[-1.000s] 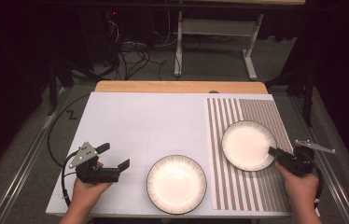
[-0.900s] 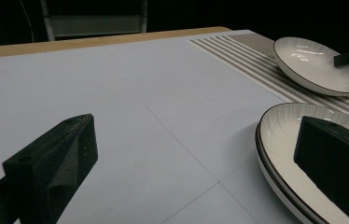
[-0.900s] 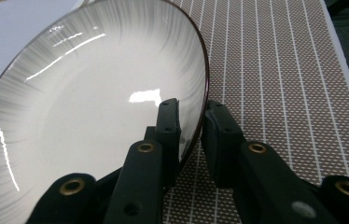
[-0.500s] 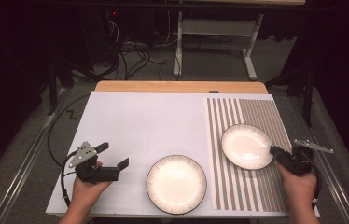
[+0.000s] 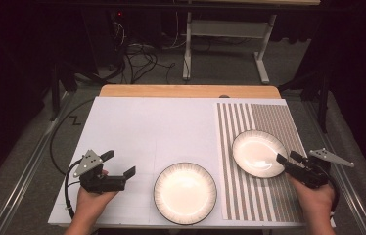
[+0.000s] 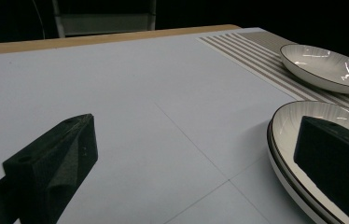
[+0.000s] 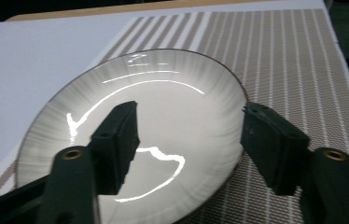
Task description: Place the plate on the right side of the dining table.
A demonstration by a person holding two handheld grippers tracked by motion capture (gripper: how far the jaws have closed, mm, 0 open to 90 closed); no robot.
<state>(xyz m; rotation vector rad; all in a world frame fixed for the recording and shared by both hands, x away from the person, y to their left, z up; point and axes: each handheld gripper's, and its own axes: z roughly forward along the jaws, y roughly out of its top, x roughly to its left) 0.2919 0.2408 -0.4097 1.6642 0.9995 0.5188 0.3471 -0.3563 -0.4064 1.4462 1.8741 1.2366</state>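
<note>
**A:** Where do you stand right now? Your right gripper [image 5: 285, 161] sits at the near edge of the smaller plate [image 5: 258, 152], which rests on the striped mat [image 5: 269, 196] on the right side of the counter [image 5: 142, 132]. The fingers [image 7: 116, 135] have just been opening: in the right gripper view one stands over the plate's well and the other outside its rim, and neither presses on it. So the plate is set down and let go, by my reading.

**B:** And your left gripper [image 5: 121, 166]?

**A:** It hovers over the white sheet, well left of the larger plate [image 5: 185, 193], with its fingers [image 6: 56, 163] spread and nothing between them. In the left gripper view that plate lies just ahead of the far finger, at the front of the counter, near you.

**B:** So which step is this?

**A:** I judge it the release, with the smaller plate placed on the mat. Whether the larger plate is to follow or to be stacked, I cannot tell from here.

**B:** What does your next move call for?

**A:** Draw your right hand [image 5: 313, 200] straight back towards you, lifting the inner finger clear of the rim first, so you don't drag or tip the plate. If the larger plate is next, come at its rim low and level, one finger over and one under.
</note>
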